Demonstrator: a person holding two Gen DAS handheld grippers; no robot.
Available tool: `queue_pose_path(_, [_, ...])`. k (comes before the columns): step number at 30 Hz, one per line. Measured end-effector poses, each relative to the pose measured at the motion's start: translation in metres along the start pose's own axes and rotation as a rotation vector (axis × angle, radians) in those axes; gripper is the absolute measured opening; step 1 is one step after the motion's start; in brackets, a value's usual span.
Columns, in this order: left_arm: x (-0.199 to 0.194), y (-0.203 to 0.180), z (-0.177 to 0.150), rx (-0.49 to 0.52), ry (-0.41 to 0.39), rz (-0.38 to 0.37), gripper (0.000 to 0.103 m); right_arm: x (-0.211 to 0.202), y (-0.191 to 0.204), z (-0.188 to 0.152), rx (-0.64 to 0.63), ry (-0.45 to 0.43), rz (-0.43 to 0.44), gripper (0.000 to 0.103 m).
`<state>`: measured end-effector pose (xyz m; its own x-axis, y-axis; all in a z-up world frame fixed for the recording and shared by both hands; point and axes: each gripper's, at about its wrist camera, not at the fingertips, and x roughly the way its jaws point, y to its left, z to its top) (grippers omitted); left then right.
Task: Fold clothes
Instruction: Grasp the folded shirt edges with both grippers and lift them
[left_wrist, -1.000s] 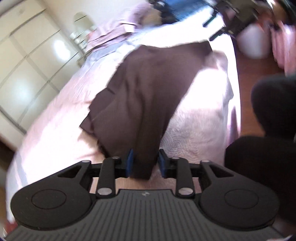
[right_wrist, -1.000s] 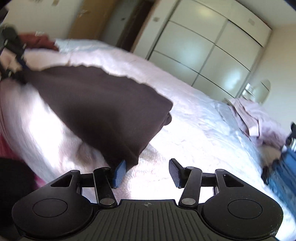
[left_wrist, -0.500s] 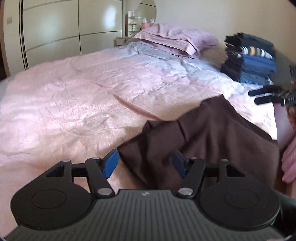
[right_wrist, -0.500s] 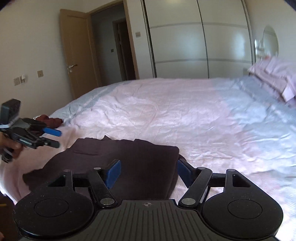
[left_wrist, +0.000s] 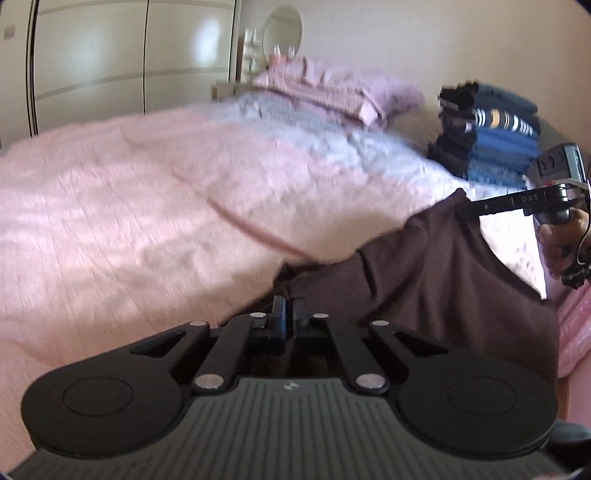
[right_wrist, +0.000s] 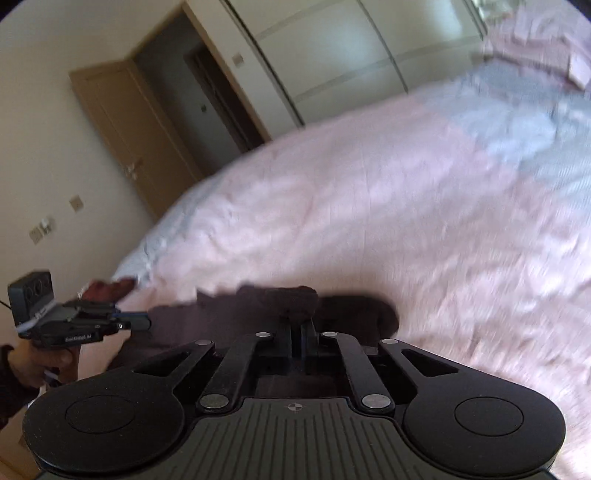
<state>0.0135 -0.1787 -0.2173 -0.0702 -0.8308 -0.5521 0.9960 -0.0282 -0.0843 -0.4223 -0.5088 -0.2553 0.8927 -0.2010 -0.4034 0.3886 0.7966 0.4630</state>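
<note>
My left tool (left_wrist: 289, 308) has its two black fingers pressed together on the near left corner of the dark brown knit garment (left_wrist: 424, 273), pinching the cloth so that this corner comes with me when I lift. The garment lies along the near edge of the bed, on the pale pink quilted bedspread (left_wrist: 147, 206), where there is flat room to fold it. At the far corner of the bed a stack of folded blue and black clothes (left_wrist: 491, 136) stands well apart, probably the finished pile. My right tool (right_wrist: 296, 341) is closed too, and a bunched ridge of the brown fabric sits just ahead of its tips; the blur makes me unsure, but I judge that it nips the opposite corner. Holding both corners lets me keep the edge taut.
</note>
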Motion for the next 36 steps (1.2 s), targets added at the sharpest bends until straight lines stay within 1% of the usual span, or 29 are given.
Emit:
queue_pose_path(1, [0.000, 0.002, 0.005, 0.002, -0.014, 0.006, 0.001, -0.007, 0.001, 0.008, -0.010, -0.040, 0.001, 0.003])
queue_pose_path(2, [0.007, 0.004, 0.008, 0.004, -0.008, 0.016, 0.001, -0.010, 0.001, 0.015, -0.015, -0.062, 0.002, 0.002])
queue_pose_path(3, [0.017, 0.007, 0.010, 0.004, 0.004, 0.024, 0.001, -0.007, -0.001, 0.020, -0.029, -0.062, -0.011, 0.003])
queue_pose_path(4, [0.028, 0.010, 0.009, 0.000, 0.027, 0.033, 0.002, 0.000, -0.003, 0.022, -0.047, -0.044, -0.037, 0.003])
queue_pose_path(5, [0.042, 0.014, 0.006, -0.017, 0.071, 0.040, 0.002, 0.011, -0.010, 0.020, -0.044, -0.005, -0.058, 0.003])
queue_pose_path(7, [0.063, 0.020, -0.005, -0.051, 0.140, 0.050, 0.005, 0.033, -0.027, 0.011, 0.004, 0.091, -0.076, 0.003])
queue_pose_path(8, [0.067, 0.022, -0.010, -0.062, 0.151, 0.052, 0.006, 0.040, -0.035, 0.005, 0.021, 0.134, -0.085, 0.003])
queue_pose_path(9, [0.066, 0.023, -0.011, -0.069, 0.144, 0.054, 0.006, 0.043, -0.039, 0.000, 0.030, 0.155, -0.092, 0.004])
queue_pose_path(10, [0.060, 0.023, -0.011, -0.073, 0.135, 0.063, 0.010, 0.038, -0.038, -0.002, 0.025, 0.139, -0.100, 0.004])
queue_pose_path(11, [0.052, 0.023, -0.010, -0.075, 0.126, 0.078, 0.013, 0.030, -0.035, -0.001, 0.009, 0.115, -0.123, 0.008])
queue_pose_path(12, [0.044, 0.024, -0.009, -0.077, 0.116, 0.093, 0.018, 0.022, -0.028, 0.000, -0.023, 0.090, -0.159, 0.023])
queue_pose_path(14, [0.030, 0.022, -0.005, -0.073, 0.098, 0.110, 0.017, 0.005, -0.010, 0.005, -0.110, 0.037, -0.221, 0.037])
queue_pose_path(16, [0.019, 0.014, 0.003, -0.045, 0.081, 0.091, 0.016, -0.007, 0.010, 0.010, -0.191, -0.008, -0.210, 0.038])
queue_pose_path(17, [0.014, 0.009, 0.008, -0.032, 0.073, 0.081, 0.016, -0.008, 0.019, 0.012, -0.221, -0.011, -0.178, 0.038])
queue_pose_path(18, [0.014, 0.003, 0.013, -0.020, 0.065, 0.059, 0.016, -0.004, 0.028, 0.013, -0.247, 0.004, -0.142, 0.038])
queue_pose_path(20, [0.033, -0.014, 0.023, 0.014, 0.073, -0.005, 0.017, 0.014, 0.043, 0.014, -0.287, 0.067, -0.067, 0.038])
queue_pose_path(22, [0.061, -0.028, 0.026, 0.059, 0.119, -0.042, 0.018, 0.043, 0.047, 0.013, -0.300, 0.150, -0.009, 0.038])
queue_pose_path(24, [0.078, -0.024, 0.022, 0.050, 0.150, -0.049, 0.018, 0.072, 0.042, 0.009, -0.306, 0.225, -0.004, 0.038])
queue_pose_path(26, [0.090, -0.014, 0.016, 0.023, 0.175, -0.045, 0.018, 0.088, 0.023, 0.005, -0.293, 0.265, -0.042, 0.038])
queue_pose_path(28, [0.102, -0.005, 0.009, -0.004, 0.201, -0.041, 0.015, 0.083, -0.001, 0.005, -0.218, 0.262, -0.085, 0.038])
queue_pose_path(29, [0.099, -0.004, 0.008, -0.007, 0.203, -0.035, 0.013, 0.076, -0.010, 0.006, -0.193, 0.257, -0.108, 0.038])
queue_pose_path(30, [0.086, -0.006, 0.007, 0.003, 0.194, -0.025, 0.010, 0.065, -0.011, 0.007, -0.195, 0.246, -0.128, 0.038])
queue_pose_path(32, [0.060, -0.012, 0.007, 0.022, 0.176, -0.007, 0.010, 0.036, 0.001, 0.008, -0.230, 0.218, -0.146, 0.038])
queue_pose_path(34, [0.034, -0.018, 0.006, 0.042, 0.157, 0.012, 0.010, 0.006, 0.021, 0.003, -0.257, 0.189, -0.096, 0.038])
queue_pose_path(36, [0.009, -0.024, 0.005, 0.061, 0.139, 0.031, 0.011, -0.026, 0.042, -0.012, -0.276, 0.157, -0.044, 0.038])
